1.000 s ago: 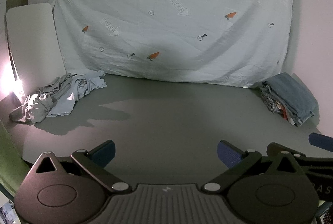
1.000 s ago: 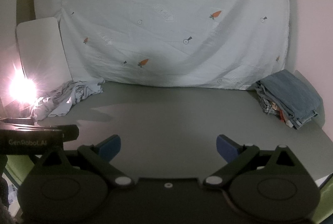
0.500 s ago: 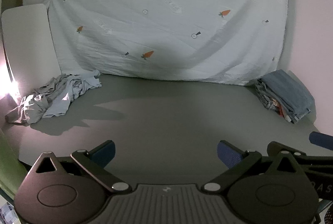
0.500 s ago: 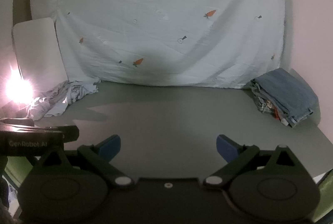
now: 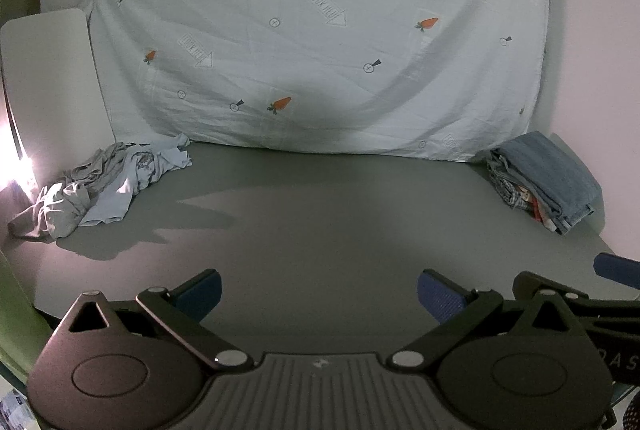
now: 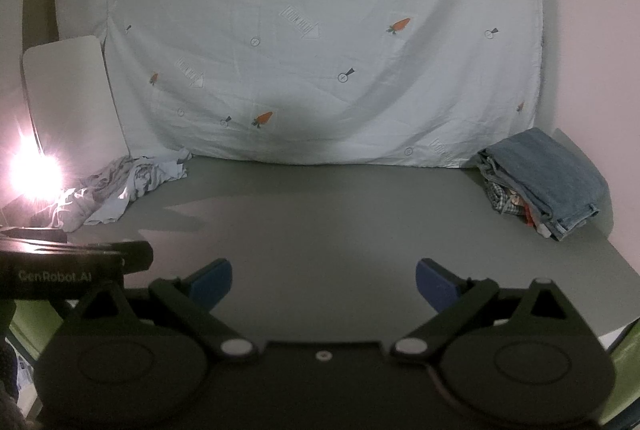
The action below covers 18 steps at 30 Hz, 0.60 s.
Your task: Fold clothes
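Note:
A crumpled heap of grey and pale blue clothes point(image 5: 108, 182) point(image 6: 120, 186) lies at the far left of the grey table point(image 5: 320, 222) point(image 6: 328, 222). A folded stack topped by blue jeans point(image 5: 548, 178) point(image 6: 548, 178) sits at the far right. My left gripper point(image 5: 318, 294) hovers open over the table's near edge, holding nothing. My right gripper point(image 6: 323, 282) is likewise open and empty, beside it; its blue tip shows in the left wrist view at the right edge.
A pale sheet with carrot prints point(image 5: 320, 30) point(image 6: 320, 30) hangs behind the table. A white board point(image 5: 48, 78) point(image 6: 68, 90) leans at the back left. A bright lamp point(image 6: 28, 170) glares at the left edge.
Both views shifted slightly; the cameras tilted back up and closer after a small pull-back. Both grippers stayed open. The clothes have not moved.

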Each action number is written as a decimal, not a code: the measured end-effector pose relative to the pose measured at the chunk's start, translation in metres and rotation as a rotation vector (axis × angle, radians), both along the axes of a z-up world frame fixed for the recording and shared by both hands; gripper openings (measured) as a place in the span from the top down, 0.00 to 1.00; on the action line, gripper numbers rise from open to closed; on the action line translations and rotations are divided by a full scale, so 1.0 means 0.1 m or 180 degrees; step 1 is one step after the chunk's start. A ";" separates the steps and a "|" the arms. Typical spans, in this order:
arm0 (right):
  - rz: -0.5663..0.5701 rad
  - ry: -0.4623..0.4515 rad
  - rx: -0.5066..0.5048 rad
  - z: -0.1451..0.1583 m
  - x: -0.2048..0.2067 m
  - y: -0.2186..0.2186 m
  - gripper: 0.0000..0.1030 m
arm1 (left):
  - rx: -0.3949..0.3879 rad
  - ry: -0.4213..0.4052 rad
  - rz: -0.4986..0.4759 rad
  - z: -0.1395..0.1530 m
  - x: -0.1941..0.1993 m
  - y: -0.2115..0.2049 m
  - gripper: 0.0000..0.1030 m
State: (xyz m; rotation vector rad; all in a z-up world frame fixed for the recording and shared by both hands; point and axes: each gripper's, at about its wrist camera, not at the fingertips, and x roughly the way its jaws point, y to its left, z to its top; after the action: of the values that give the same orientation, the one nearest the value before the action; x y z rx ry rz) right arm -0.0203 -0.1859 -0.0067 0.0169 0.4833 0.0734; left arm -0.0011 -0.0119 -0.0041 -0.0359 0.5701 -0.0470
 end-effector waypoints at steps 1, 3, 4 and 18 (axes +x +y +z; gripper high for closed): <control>-0.0001 -0.0001 0.0001 0.00 0.00 0.00 0.03 | -0.0004 0.0000 -0.0001 0.00 0.00 0.00 0.00; -0.0007 -0.0009 -0.0006 0.00 -0.01 0.01 0.03 | -0.0009 -0.0004 -0.0007 -0.01 -0.01 -0.01 0.00; -0.0010 -0.0013 -0.0010 0.00 -0.01 0.00 0.03 | -0.0009 -0.0005 -0.0011 -0.01 -0.01 -0.02 0.00; -0.0016 -0.0013 0.0010 0.00 0.01 -0.11 0.03 | 0.0033 0.0008 -0.0039 -0.04 0.02 -0.03 0.00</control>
State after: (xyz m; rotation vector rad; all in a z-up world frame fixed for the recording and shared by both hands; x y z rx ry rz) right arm -0.0190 -0.1971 -0.0070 0.0211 0.4791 0.0692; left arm 0.0004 -0.0151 -0.0077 -0.0225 0.5731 -0.0559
